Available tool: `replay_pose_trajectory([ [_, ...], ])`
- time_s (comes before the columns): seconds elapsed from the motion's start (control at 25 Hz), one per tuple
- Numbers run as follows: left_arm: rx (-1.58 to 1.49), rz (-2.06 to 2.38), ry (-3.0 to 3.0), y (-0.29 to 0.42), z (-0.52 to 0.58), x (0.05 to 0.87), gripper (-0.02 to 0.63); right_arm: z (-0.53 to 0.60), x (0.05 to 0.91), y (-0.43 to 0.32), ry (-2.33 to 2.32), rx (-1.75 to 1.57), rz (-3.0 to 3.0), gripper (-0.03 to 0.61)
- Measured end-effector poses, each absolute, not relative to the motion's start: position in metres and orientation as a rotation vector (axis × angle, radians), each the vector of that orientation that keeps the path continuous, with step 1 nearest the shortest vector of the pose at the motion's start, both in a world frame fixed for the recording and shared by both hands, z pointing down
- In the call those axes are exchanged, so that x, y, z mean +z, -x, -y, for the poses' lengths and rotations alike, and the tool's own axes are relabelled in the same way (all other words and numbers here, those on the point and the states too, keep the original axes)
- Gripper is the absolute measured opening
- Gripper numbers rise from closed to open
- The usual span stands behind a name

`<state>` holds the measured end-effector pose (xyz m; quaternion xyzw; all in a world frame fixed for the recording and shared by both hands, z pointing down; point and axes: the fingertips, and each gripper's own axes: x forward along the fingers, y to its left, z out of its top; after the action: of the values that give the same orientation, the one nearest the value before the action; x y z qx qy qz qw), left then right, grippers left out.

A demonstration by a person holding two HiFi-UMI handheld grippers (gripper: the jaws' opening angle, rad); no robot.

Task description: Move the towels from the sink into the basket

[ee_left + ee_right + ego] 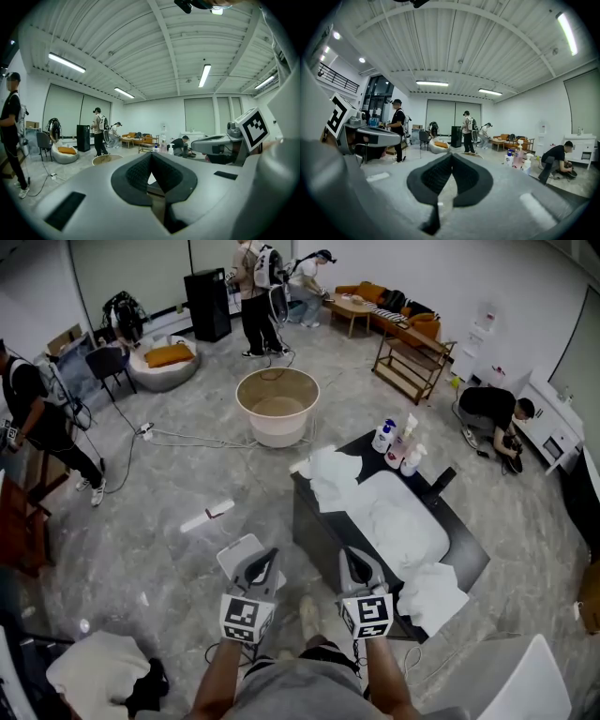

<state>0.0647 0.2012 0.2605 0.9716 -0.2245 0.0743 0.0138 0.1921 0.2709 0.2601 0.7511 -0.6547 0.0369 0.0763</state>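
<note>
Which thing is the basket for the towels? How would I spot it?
Find the black sink counter piled with white towels. On the grey floor past its far end stands the basket: a tall-walled round cream tub, the only one.

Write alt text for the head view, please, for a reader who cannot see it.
Seen from above, the left gripper and the right gripper, both shut and empty, point toward a black counter whose white sink holds white towels. A round beige basket stands on the grey floor beyond.
</note>
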Motion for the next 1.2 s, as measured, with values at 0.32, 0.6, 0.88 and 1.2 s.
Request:
replay_pose_trajectory([
  [0.32, 0.260, 0.734, -2.998, -0.134, -0.134, 0.273, 0.009, -0.195, 0.269, -0.267, -2.212, 0.123, 1.986, 0.000],
  [0.6, 0.300, 0.756, -2.953, -0.189, -0.085, 0.291, 0.009, -0.146, 0.298, -0.322, -2.172, 0.215, 1.987, 0.000],
  [0.88, 0.362, 0.766, -2.913, -0.232, -0.048, 0.325, 0.009, -0.111, 0.339, -0.365, -2.123, 0.320, 1.988, 0.000],
  [1.2, 0.409, 0.798, -2.871, -0.257, -0.020, 0.344, 0.009, -0.077, 0.373, -0.398, -2.089, 0.421, 1.991, 0.073],
])
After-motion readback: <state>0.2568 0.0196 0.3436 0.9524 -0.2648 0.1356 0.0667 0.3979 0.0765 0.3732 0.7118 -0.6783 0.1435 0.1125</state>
